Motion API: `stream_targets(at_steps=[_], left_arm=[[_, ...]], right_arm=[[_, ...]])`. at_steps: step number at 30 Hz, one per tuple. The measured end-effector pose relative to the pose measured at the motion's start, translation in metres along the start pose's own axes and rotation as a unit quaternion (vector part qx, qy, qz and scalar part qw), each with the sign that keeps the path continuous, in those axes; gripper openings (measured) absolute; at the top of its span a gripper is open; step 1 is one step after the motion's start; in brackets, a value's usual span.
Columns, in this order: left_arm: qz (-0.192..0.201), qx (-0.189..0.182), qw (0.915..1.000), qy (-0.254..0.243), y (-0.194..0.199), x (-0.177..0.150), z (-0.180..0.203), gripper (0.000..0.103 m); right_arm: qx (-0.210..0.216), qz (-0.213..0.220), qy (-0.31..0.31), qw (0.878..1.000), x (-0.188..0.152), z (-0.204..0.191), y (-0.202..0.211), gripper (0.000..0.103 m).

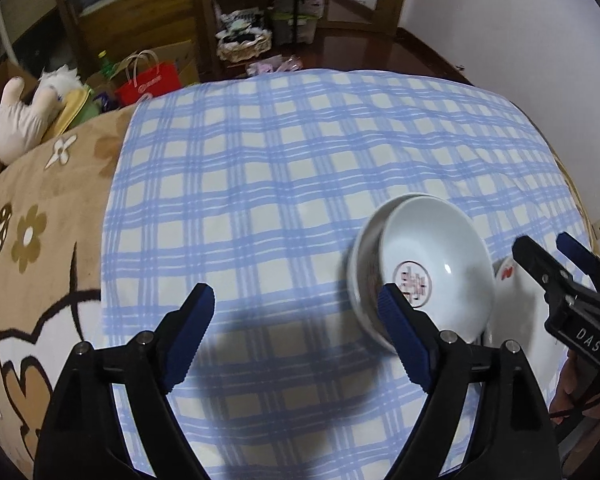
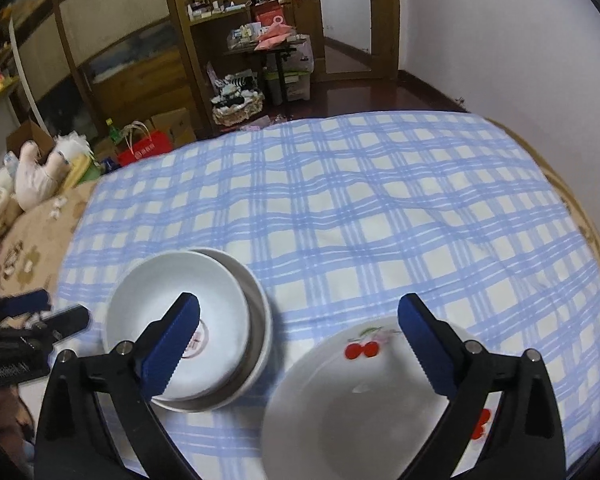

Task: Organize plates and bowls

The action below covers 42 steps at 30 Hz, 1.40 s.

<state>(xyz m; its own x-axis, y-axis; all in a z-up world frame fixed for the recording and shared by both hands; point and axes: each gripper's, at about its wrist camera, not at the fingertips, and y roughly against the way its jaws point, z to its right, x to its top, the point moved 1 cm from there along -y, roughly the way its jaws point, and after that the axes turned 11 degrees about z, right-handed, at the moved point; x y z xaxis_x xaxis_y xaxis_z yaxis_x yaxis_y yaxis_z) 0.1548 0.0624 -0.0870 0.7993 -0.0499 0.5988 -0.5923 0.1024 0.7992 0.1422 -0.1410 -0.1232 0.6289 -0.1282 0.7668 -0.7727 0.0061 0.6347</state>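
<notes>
Two white bowls point(image 1: 440, 240) sit nested on the blue checked cloth, the inner one tilted, with a red mark in its bottom. In the left wrist view my left gripper point(image 1: 296, 296) stands open over bare cloth, its right finger just in front of the bowls, nothing between the pads. My right gripper point(image 1: 544, 240) shows at the right edge beyond them. In the right wrist view the nested bowls point(image 2: 160, 300) lie at lower left and a white plate with red cherries point(image 2: 340, 400) lies below my open right gripper point(image 2: 300, 304), which holds nothing. The left gripper point(image 2: 60, 307) shows at far left.
The blue checked cloth point(image 2: 380, 200) covers a bed, with a brown flowered blanket point(image 1: 40, 208) to the left. Plush toys point(image 1: 20, 116) and a red paper bag point(image 1: 150, 84) lie beyond the bed's left edge. A white wall point(image 2: 500, 40) stands to the right.
</notes>
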Motion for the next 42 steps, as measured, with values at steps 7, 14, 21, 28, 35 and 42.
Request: stream_targets(at_steps=[7, 14, 21, 28, 35, 42], left_arm=[[-0.018, 0.016, 0.9997, -0.008, -0.009, -0.003, -0.003, 0.083], [-0.034, 0.008, 0.9993, -0.012, -0.015, -0.005, 0.0, 0.083], [-0.051, -0.005, 0.9986, -0.01, -0.024, -0.007, 0.003, 0.083], [-0.062, -0.016, 0.9979, -0.004, -0.03, -0.006, 0.004, 0.083], [-0.067, -0.028, 0.9973, 0.014, -0.034, -0.006, 0.002, 0.083], [-0.071, -0.037, 0.9965, 0.027, -0.037, -0.005, 0.0, 0.083]], right_arm=[[-0.001, -0.022, -0.008, 1.0, -0.003, 0.007, -0.01, 0.103], [-0.021, -0.039, -0.002, 0.999, -0.007, 0.011, -0.015, 0.103], [-0.018, -0.066, -0.012, 0.998, -0.013, 0.015, -0.024, 0.103], [-0.016, -0.081, -0.028, 0.996, -0.016, 0.018, -0.03, 0.103], [-0.021, -0.083, -0.047, 0.995, -0.015, 0.023, -0.03, 0.103], [-0.021, -0.079, -0.061, 0.995, -0.015, 0.028, -0.032, 0.103]])
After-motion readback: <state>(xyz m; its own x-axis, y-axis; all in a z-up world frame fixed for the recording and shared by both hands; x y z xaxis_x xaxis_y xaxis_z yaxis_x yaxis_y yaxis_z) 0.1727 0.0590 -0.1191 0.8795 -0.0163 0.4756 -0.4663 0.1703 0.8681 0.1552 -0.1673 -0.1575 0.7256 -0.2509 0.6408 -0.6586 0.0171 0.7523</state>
